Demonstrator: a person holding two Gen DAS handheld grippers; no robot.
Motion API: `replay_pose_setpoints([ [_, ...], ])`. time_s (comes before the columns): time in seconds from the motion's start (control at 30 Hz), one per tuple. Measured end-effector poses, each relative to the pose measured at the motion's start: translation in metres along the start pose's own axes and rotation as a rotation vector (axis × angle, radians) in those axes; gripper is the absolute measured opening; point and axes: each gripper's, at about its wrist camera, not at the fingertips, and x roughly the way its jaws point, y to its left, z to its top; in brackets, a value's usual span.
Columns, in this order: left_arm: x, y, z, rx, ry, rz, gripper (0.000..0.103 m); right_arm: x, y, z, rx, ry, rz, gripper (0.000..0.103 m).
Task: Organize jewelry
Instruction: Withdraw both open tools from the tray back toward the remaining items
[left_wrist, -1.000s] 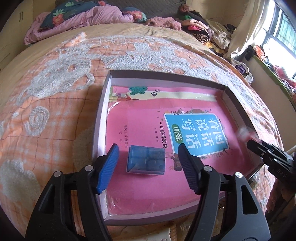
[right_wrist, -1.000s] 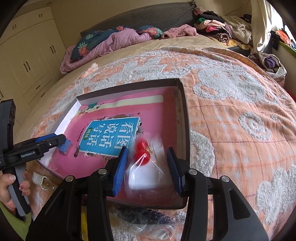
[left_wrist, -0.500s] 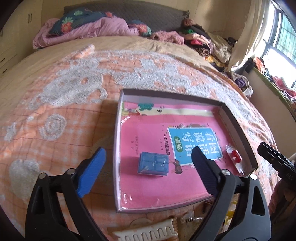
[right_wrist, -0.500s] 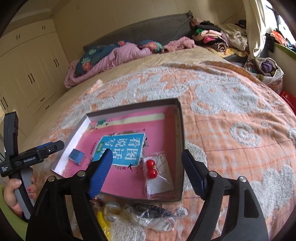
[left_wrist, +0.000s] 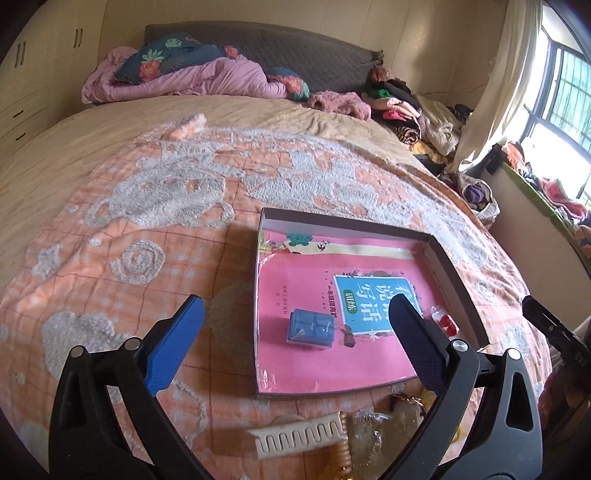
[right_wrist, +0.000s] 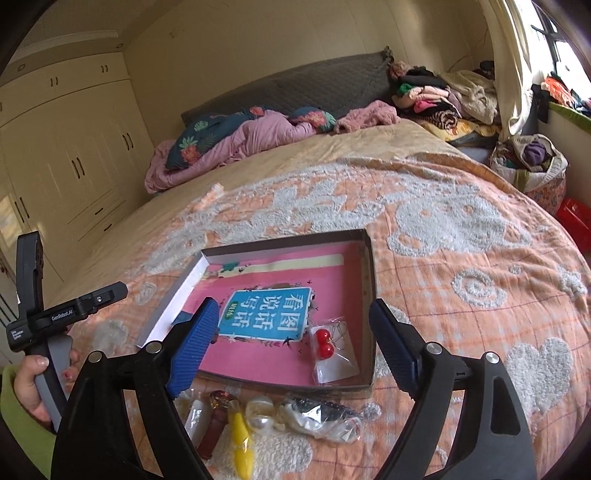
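Both pairs of jaws spread wide and gripping nothing, pulled back and raised from the shallow box (right_wrist: 370, 280) compared with a second ago. Right gripper (right_wrist: 295, 350) released, no longer closed around the clear packet of red bead earrings (right_wrist: 328, 347), now lying in the box's near right corner against the wall. Left gripper (left_wrist: 293, 343) likewise agape above the bedspread (left_wrist: 147, 229), farther from the small blue case (left_wrist: 311, 329) resting on the pink book cover (left_wrist: 295, 280) lining the box. Earrings in the left view partly masked by the right finger pad (left_wrist: 410, 332). More loose jewelry heaped on the bedspread just outside the box's near edge: cream comb clip (left_wrist: 299, 435), bagged dark beads (right_wrist: 321, 411), yellow piece (right_wrist: 242, 439), pearly beads (right_wrist: 260, 408); much cut off by the gripper frames, details hard to read.
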Motion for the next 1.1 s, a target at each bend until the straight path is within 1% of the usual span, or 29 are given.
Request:
replay_pose_setpoints([
  [0.17,-0.017,0.000,-0.002,-0.010,-0.024,-0.018,0.093,-0.013,0.003,-0.002,0.002,-0.011,0.014,0.082],
  [0.33,-0.030,-0.002,-0.004,-0.010,-0.045,-0.015,0.093,-0.025,0.010,-0.005,-0.005,-0.019,0.028,0.082],
  [0.73,-0.047,-0.004,-0.018,-0.017,-0.047,-0.027,0.093,-0.042,0.021,-0.017,-0.026,-0.016,0.050,0.082],
  [1.1,-0.058,-0.005,-0.035,-0.019,-0.036,-0.007,0.093,-0.049,0.031,-0.031,-0.038,0.011,0.075,0.082],
])
